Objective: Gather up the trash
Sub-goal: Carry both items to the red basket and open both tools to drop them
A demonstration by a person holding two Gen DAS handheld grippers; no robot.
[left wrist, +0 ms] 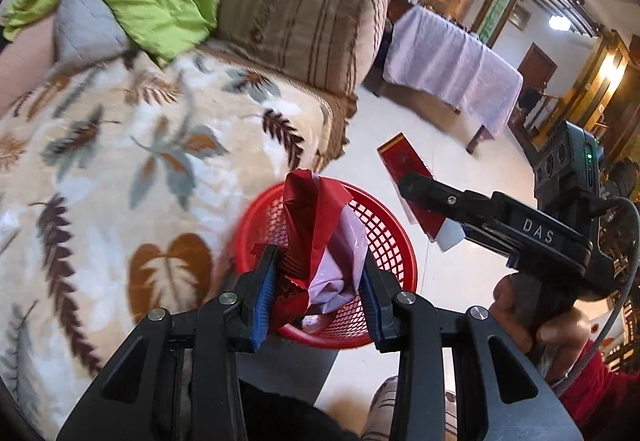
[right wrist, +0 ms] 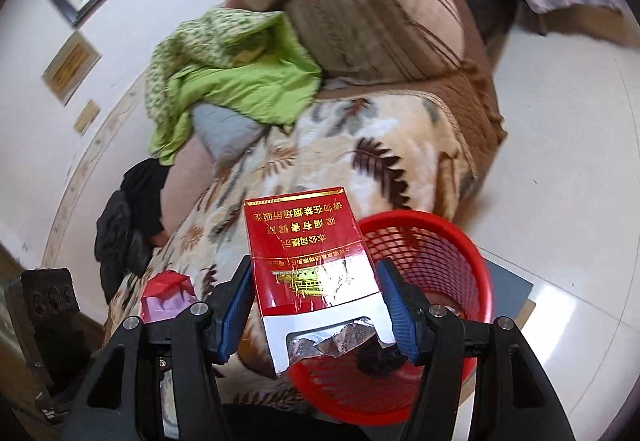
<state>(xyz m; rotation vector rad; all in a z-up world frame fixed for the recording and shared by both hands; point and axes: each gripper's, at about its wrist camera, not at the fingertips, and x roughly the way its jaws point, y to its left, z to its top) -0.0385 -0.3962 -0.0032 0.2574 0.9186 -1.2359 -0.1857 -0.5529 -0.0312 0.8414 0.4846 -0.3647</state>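
My left gripper (left wrist: 318, 281) is shut on a crumpled red and pale purple wrapper (left wrist: 324, 241) and holds it over the red mesh basket (left wrist: 396, 241) on the floor. My right gripper (right wrist: 316, 305) is shut on a red cigarette carton (right wrist: 308, 253) with gold print and a torn white end. It holds the carton at the left rim of the basket (right wrist: 440, 249). The right gripper (left wrist: 412, 183) with the carton (left wrist: 404, 165) also shows in the left wrist view, to the right of the basket. The wrapper (right wrist: 168, 293) shows in the right wrist view at lower left.
A sofa covered with a leaf-print blanket (left wrist: 120, 181) stands left of the basket, with a green cloth (left wrist: 160, 1) and a striped cushion (left wrist: 304, 17) on it. A table with a lilac cloth (left wrist: 452, 69) stands behind. Black clothes (right wrist: 128, 217) lie on the sofa.
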